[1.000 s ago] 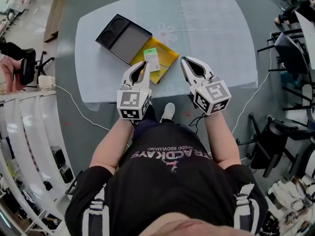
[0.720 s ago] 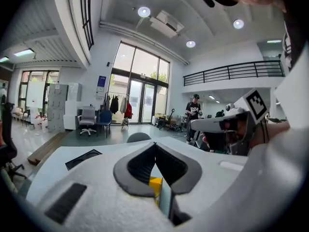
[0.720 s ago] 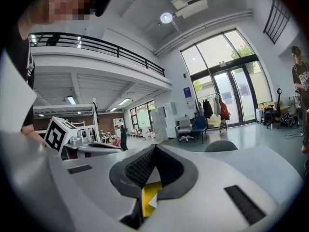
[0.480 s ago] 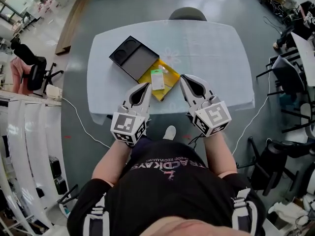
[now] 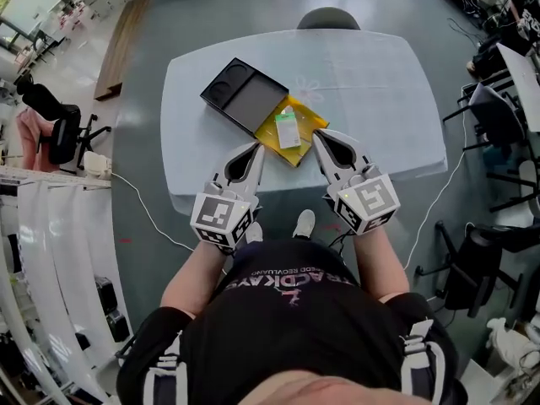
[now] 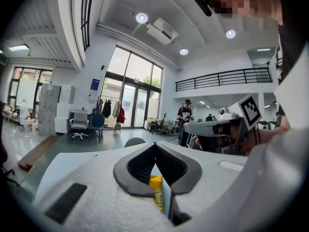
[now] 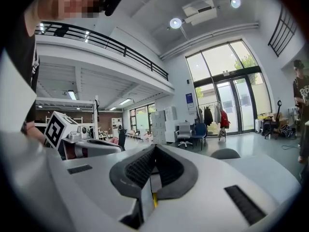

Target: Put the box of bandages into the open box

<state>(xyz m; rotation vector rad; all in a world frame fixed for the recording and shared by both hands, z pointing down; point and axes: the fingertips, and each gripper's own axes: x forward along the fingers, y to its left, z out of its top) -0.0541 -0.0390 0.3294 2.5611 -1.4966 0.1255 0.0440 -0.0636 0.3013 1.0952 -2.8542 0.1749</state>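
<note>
The bandage box, white with a green top, lies on a yellow packet near the middle of the table. Beside it to the left sits the open black box, with nothing visible inside. My left gripper hovers over the table's near edge, shut and holding nothing, a little below and left of the bandage box. My right gripper is likewise shut and holds nothing, just right of the packet. Through the hollow behind the left gripper's jaws a bit of yellow packet shows. The right gripper points across the table.
A pale cloth covers the table. A grey chair stands at its far side. Office chairs and cables crowd the floor at the right, and a black chair stands at the left. The person's shoe shows under the near edge.
Both grippers have drawn back toward the near edge, away from the bandage box and packet. The head view has shifted, so the table sits higher and further right in the picture.
</note>
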